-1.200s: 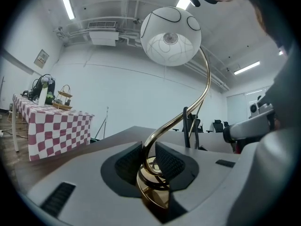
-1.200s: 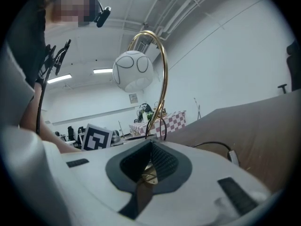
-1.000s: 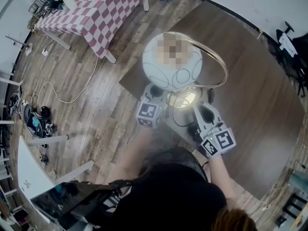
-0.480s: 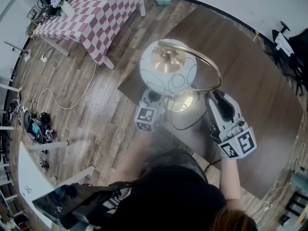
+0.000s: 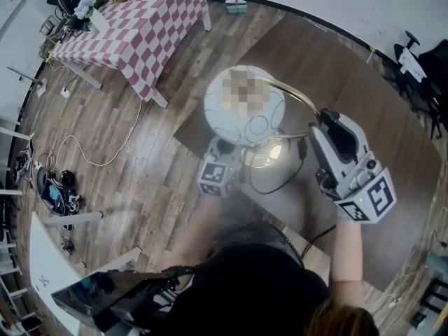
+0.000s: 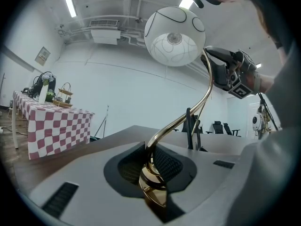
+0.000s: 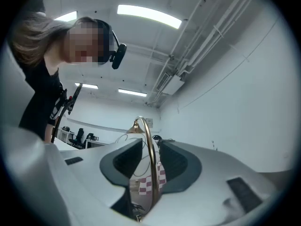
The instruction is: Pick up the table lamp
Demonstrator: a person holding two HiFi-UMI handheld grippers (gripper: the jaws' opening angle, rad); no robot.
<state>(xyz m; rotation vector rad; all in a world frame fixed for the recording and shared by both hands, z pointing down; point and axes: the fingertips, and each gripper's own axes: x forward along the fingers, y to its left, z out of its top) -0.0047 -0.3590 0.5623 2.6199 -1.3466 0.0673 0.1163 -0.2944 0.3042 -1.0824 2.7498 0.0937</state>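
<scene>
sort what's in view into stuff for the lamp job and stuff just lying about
Job: table lamp; left gripper, clamped on its stem; right gripper, jaws just opened, stem between them.
Lying about: checked table; office chairs; cable heap on floor.

Upright table lamp (image 5: 232,122), white globe, curved gold stem

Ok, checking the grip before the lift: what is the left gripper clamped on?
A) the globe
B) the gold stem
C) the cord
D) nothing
B: the left gripper is shut on the stem, low down, far below the globe.
</scene>
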